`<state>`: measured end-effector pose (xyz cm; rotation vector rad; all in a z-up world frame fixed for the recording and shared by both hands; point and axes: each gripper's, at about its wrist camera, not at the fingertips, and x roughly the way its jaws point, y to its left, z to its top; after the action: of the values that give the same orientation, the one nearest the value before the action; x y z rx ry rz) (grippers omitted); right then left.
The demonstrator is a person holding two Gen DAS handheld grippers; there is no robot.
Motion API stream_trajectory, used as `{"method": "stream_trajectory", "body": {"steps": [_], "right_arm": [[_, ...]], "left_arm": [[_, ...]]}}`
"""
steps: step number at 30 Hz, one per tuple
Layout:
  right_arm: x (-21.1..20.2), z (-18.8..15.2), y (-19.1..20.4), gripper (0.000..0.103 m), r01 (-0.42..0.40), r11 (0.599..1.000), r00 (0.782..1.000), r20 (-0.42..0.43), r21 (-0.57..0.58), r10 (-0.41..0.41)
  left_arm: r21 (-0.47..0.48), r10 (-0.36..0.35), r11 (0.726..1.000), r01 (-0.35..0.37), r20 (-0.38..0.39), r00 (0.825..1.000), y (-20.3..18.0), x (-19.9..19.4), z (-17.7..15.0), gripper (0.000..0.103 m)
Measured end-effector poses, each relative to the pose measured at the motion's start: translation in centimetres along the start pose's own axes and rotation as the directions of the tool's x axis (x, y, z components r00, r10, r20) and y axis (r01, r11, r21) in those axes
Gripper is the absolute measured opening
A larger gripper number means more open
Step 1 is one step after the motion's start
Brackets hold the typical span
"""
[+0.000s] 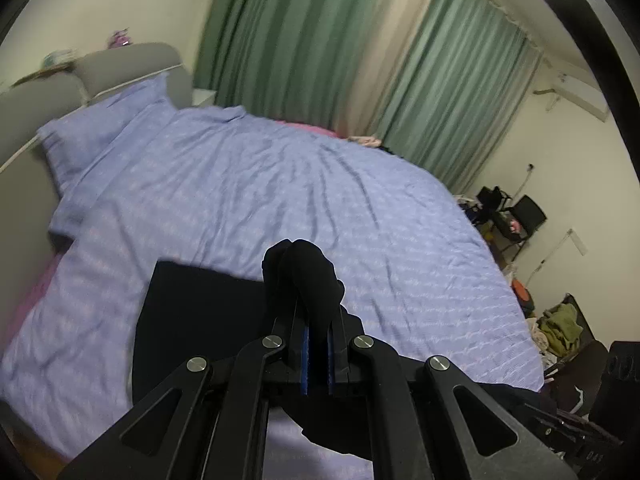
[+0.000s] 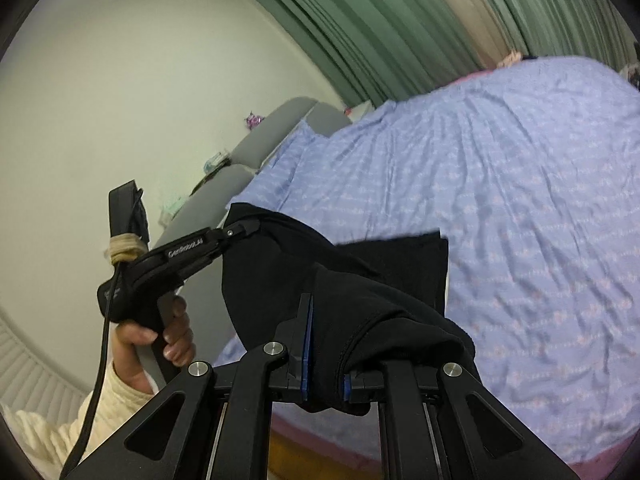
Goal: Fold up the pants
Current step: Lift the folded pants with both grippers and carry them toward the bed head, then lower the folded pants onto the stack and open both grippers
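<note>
A bed (image 1: pixel 248 184) under a rumpled lavender cover bears a pillow (image 1: pixel 100 120) and partly lifted black pants (image 1: pixel 200 312).

From the left wrist camera, the lavender bed cover (image 1: pixel 280 184) lies open from ten o'clock round to two o'clock, wrinkled but bare, while the black pants (image 1: pixel 192 320) cover the patch at eight o'clock and bunch up between the left gripper (image 1: pixel 316 320) fingers, blocking the straight-ahead path. The grey headboard (image 1: pixel 120 68) and pillow (image 1: pixel 104 120) close off eleven o'clock, the green curtains (image 1: pixel 304 32) twelve to one, and chairs (image 1: pixel 520 216) and piled clothes (image 1: pixel 560 324) crowd three to four o'clock. From the right wrist camera, the cover is open from one to four o'clock, but the left gripper sits at nine o'clock and the pants drape over the right gripper (image 2: pixel 324 344).
</note>
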<state>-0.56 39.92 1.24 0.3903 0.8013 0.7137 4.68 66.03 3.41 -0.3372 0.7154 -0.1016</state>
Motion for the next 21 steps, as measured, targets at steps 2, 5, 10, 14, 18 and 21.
{"method": "stream_trajectory", "body": {"steps": [2,5,10,14,18,21], "right_arm": [[1.1,1.0,0.8,0.012,0.03,1.0,0.999,0.035,-0.001,-0.03],[2.8,2.4,2.1,0.012,0.098,0.995,0.99,0.096,0.016,-0.099],[6.3,4.0,4.6,0.012,0.244,0.965,0.941,0.219,0.096,-0.26],[10.4,4.2,7.1,0.012,0.35,0.913,0.872,0.281,0.211,-0.4],[16.5,2.3,7.9,0.012,0.432,0.85,0.829,0.237,0.303,-0.506],[21.7,0.0,7.4,0.012,0.443,0.817,0.847,0.126,0.369,-0.516]], "left_arm": [[0.036,-0.035,0.999,0.035,-0.013,0.999,0.5,1.5,2.3,0.008],[0.093,-0.098,0.991,0.101,-0.032,0.995,1.3,3.7,5.5,0.008],[0.223,-0.245,0.938,0.263,-0.109,0.964,2.2,9.2,11.6,0.008],[0.292,-0.322,0.883,0.367,-0.193,0.927,3.2,13.3,14.0,0.008],[0.328,-0.302,0.852,0.409,-0.33,0.894,6.6,18.6,12.5,0.008],[0.368,-0.224,0.843,0.393,-0.424,0.878,10.0,22.6,9.7,0.008]]}}
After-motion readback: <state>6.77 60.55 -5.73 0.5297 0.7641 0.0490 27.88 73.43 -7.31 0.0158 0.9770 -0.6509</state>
